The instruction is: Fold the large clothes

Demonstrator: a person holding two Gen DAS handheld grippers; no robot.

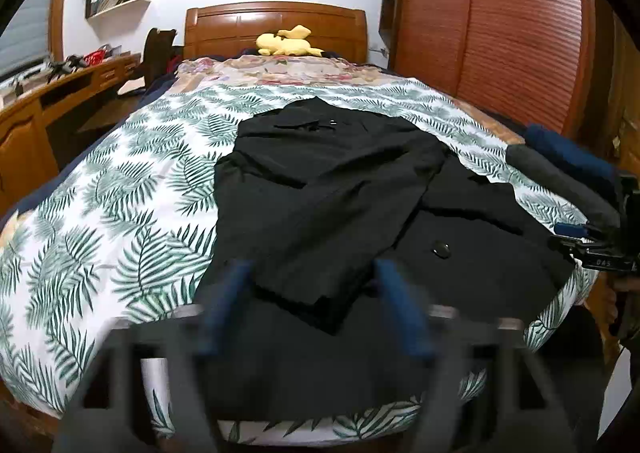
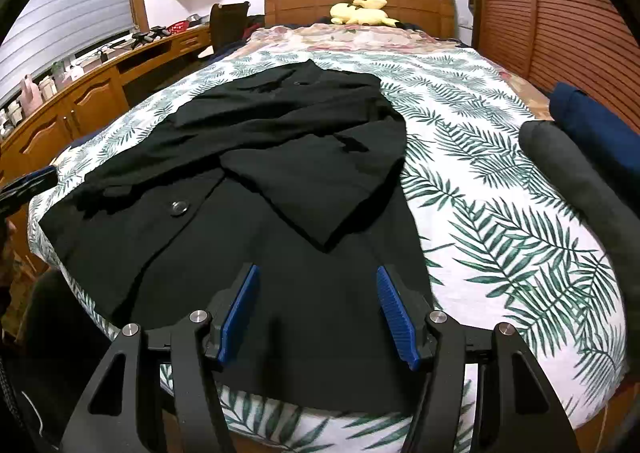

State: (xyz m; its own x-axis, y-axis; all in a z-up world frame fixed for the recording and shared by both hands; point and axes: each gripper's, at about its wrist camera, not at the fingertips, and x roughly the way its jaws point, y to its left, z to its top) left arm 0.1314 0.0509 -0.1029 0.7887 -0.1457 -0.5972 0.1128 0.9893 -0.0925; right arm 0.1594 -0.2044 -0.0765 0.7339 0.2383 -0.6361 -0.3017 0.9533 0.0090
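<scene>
A large black coat (image 1: 332,197) lies flat on the leaf-print bed cover (image 1: 120,221), both sleeves folded across its front, a button showing. It also fills the middle of the right wrist view (image 2: 248,181). My left gripper (image 1: 312,273) is open and empty, blurred, just above the coat's near hem. My right gripper (image 2: 316,273) is open and empty over the hem on the coat's right side. In the left wrist view the right gripper (image 1: 588,237) shows at the right edge of the bed. The left gripper's tip (image 2: 28,183) shows at the far left of the right wrist view.
A grey roll (image 2: 576,181) and a folded blue cloth (image 2: 592,125) lie at the bed's right edge. A yellow plush (image 1: 286,42) sits by the wooden headboard (image 1: 276,25). A wooden desk (image 2: 100,93) runs along the left, a slatted wardrobe (image 1: 500,33) on the right.
</scene>
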